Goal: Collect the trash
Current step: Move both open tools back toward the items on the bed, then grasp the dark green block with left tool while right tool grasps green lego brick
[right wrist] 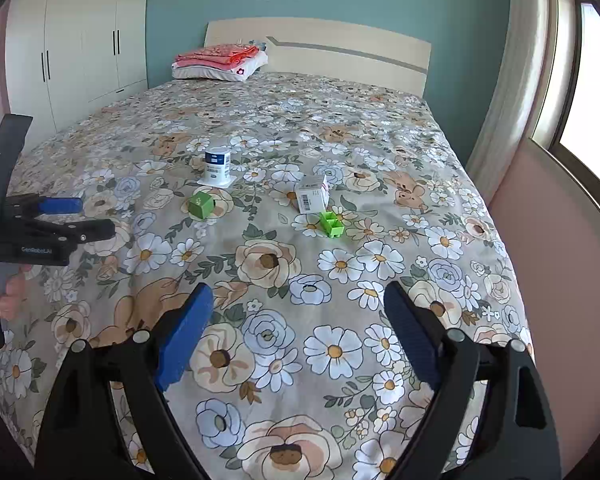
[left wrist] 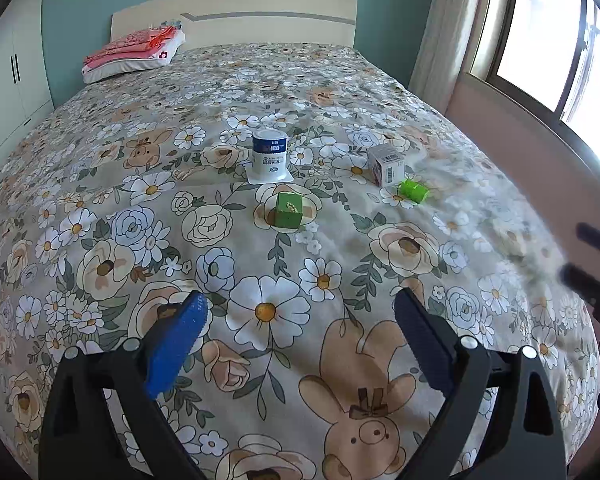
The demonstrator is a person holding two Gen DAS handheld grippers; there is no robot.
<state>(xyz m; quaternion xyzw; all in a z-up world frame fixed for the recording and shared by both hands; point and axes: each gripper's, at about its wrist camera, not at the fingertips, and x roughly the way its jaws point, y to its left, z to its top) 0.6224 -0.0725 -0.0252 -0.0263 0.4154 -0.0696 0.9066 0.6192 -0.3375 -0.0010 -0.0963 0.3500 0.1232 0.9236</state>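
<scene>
Several bits of trash lie mid-bed on a floral cover [left wrist: 100,184] [right wrist: 380,128]: a white-and-blue cup [left wrist: 269,155] [right wrist: 217,167] standing upside down on its lid, a dark green cube box [left wrist: 289,210] [right wrist: 200,205], a white carton with a barcode [left wrist: 385,166] [right wrist: 312,194], and a bright green small tray [left wrist: 413,191] [right wrist: 331,224]. My left gripper [left wrist: 300,312] hangs open over the near part of the bed, well short of the green cube, nothing between its blue pads. My right gripper [right wrist: 298,304] is open too and holds nothing. The left gripper [right wrist: 80,216] also shows at the left edge of the right wrist view.
A pillow with folded red cloth [left wrist: 134,54] [right wrist: 220,62] lies by the headboard [left wrist: 236,16]. White wardrobes [right wrist: 80,40] stand left of the bed. A curtain [right wrist: 512,80], pink wall and window [left wrist: 540,40] run along the right side.
</scene>
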